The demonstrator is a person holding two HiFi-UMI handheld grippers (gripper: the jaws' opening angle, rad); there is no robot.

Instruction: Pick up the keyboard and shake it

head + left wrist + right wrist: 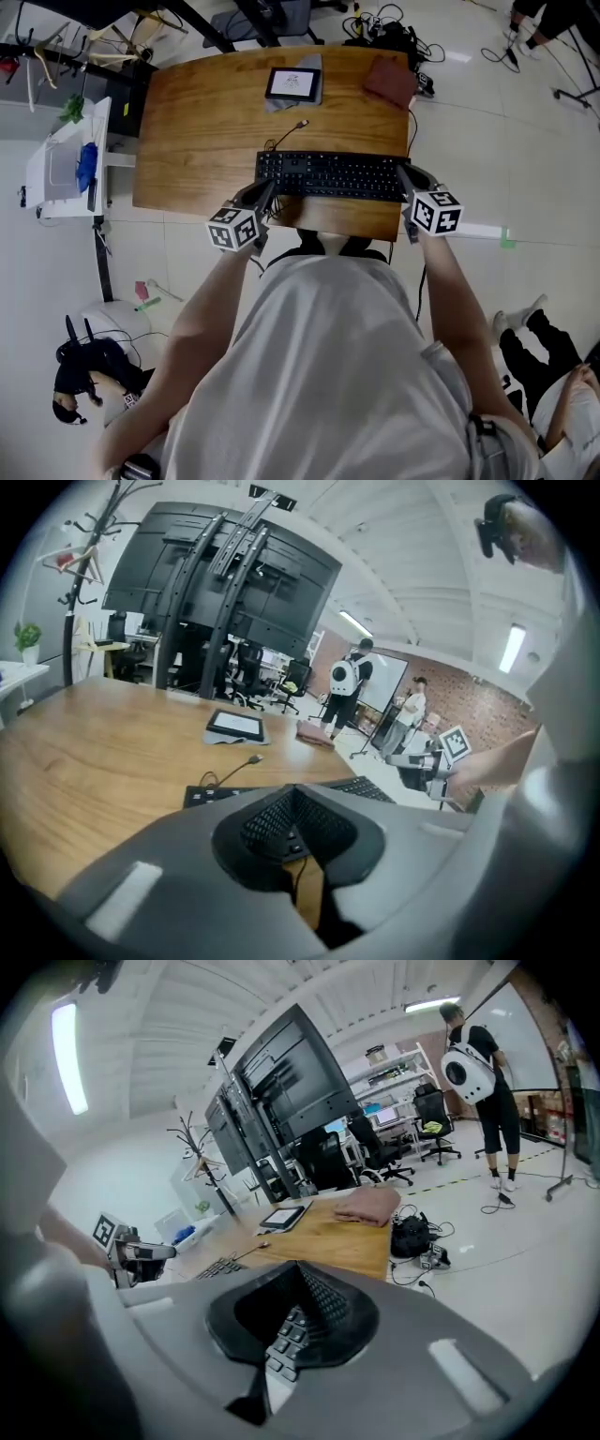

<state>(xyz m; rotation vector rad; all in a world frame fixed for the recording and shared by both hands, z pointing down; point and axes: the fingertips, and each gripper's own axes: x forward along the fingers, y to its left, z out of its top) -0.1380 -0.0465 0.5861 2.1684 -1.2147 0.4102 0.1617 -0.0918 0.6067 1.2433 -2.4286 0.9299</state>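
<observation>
A black keyboard [330, 175] lies along the front edge of the wooden table [206, 112], its loose cable [289, 132] curling toward the table's middle. My left gripper [266, 190] is at the keyboard's left end and my right gripper [404, 176] at its right end. In the left gripper view the jaws [296, 794] have closed together over the keyboard's end, and keys [278, 829] show in the gap between them. The right gripper view shows the same: jaws [298, 1271] closed over the end, keys [289, 1330] inside. Each view catches the other gripper across the keyboard.
A tablet [292, 84] on a grey mat and a brown folded cloth [391, 82] lie at the table's far side. A white side table [66, 159] stands to the left. Cables [384, 28] lie on the floor beyond the table; a person [553, 375] sits at lower right.
</observation>
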